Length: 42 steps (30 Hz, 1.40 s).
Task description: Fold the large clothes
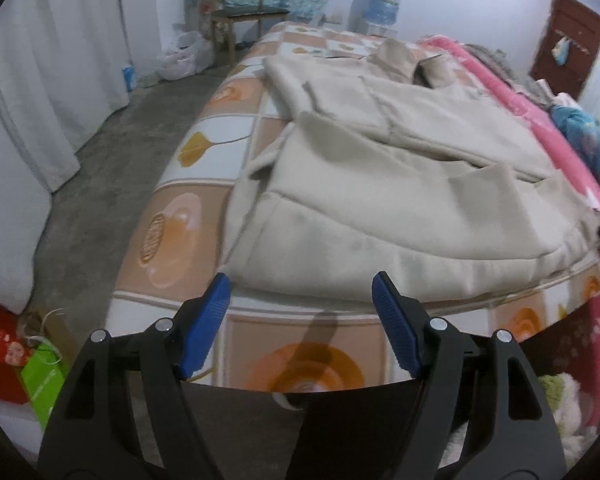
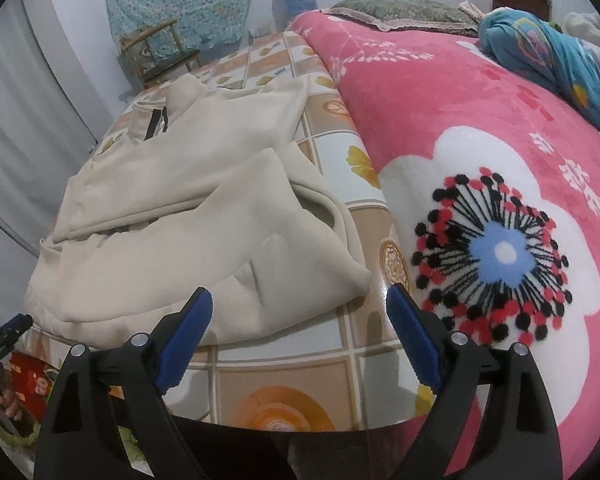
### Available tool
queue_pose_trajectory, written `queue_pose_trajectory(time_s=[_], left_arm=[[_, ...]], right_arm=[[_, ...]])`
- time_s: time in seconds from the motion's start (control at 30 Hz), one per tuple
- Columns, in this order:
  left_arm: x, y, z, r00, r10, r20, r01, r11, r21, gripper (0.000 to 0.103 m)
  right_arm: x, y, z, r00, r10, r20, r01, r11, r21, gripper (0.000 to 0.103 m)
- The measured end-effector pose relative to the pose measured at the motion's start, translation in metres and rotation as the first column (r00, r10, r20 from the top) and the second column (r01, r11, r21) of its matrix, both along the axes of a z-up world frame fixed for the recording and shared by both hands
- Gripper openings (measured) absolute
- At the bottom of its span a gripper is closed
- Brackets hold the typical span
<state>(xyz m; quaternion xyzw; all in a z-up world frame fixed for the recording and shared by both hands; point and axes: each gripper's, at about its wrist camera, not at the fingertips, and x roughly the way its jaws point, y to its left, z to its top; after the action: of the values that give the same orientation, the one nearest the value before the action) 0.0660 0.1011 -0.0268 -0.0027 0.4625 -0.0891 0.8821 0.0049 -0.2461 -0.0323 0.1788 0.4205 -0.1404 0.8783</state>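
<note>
A large cream coat lies spread on the bed with one sleeve folded across its body. It also shows in the right wrist view, collar far, hem near. My left gripper is open and empty, just short of the coat's near hem at the bed's front edge. My right gripper is open and empty, near the coat's near right corner. The left gripper's tip shows at the far left of the right wrist view.
The bed has an orange and white patterned sheet. A pink floral blanket covers its right side, with a blue bundle and a pillow beyond. A wooden chair, white curtain and floor bags stand left.
</note>
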Motion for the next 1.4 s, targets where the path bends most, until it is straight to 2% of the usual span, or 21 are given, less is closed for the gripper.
queue_pose_trajectory(time_s=[0.13, 0.33, 0.97, 1.4], left_arm=[[-0.002, 0.007, -0.001, 1.0, 0.019, -0.005, -0.019, 1.0, -0.022, 0.07], [-0.011, 0.01, -0.001, 1.0, 0.026, -0.004, -0.026, 1.0, -0.011, 0.07], [-0.025, -0.01, -0.014, 0.998, -0.05, -0.033, 0.05, 0.999, -0.009, 0.07], [-0.027, -0.003, -0.018, 0.998, -0.054, -0.042, 0.047, 0.989, -0.14, 0.073]], right_arm=[[-0.004, 0.001, 0.002, 1.0, -0.001, 0.01, 0.001, 1.0, 0.012, 0.086], [-0.009, 0.004, -0.001, 1.0, -0.004, -0.001, 0.004, 1.0, 0.028, 0.086], [-0.021, 0.017, -0.006, 1.0, -0.002, -0.013, 0.003, 0.997, 0.078, 0.086], [-0.021, 0.02, -0.015, 1.0, 0.018, -0.017, -0.016, 0.993, 0.115, 0.086]])
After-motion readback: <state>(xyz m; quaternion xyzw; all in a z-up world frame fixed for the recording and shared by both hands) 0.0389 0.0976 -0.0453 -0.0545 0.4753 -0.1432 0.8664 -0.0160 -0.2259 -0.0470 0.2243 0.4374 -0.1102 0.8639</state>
